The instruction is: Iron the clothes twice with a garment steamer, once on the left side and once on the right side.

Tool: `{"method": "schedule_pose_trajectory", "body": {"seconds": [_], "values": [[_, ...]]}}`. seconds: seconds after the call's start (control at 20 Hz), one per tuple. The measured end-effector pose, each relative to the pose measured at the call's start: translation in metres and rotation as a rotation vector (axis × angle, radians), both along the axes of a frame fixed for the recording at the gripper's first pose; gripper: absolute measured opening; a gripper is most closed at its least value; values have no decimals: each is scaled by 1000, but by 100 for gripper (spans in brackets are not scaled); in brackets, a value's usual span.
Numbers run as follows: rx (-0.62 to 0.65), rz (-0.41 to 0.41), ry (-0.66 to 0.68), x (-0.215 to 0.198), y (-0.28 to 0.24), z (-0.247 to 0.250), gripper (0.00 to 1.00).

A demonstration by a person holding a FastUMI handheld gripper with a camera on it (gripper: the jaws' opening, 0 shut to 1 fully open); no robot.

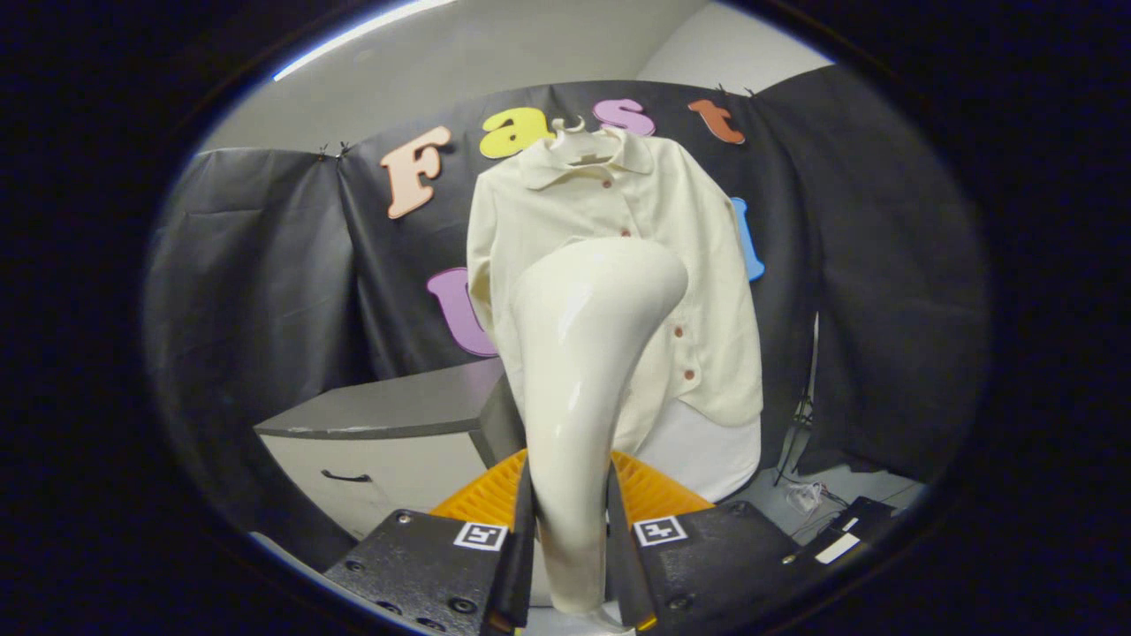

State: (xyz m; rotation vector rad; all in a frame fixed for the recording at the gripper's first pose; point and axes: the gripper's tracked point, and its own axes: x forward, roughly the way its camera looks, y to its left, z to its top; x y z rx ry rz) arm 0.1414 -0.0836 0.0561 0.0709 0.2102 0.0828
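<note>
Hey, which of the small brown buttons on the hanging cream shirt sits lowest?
The brown button near the cream shirt's hem, right of the glossy cream garment steamer clamped in the gripper; the other buttons run above it toward the collar.

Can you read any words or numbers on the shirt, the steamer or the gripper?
Shirt: none.
Garment steamer, clamped in the hand-held gripper: none.
Two square markers on the hand-held gripper: patterns, not words.
White sticker on the black box beyond: too small to read.
</note>
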Motion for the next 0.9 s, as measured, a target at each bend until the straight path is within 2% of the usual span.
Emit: {"method": "schedule_pose_trajectory", "body": {"seconds": [0.55, 0.9], "values": [[5, 34, -192, -63, 118, 65, 38], [37, 23, -205, -115, 159, 51, 38]]}}
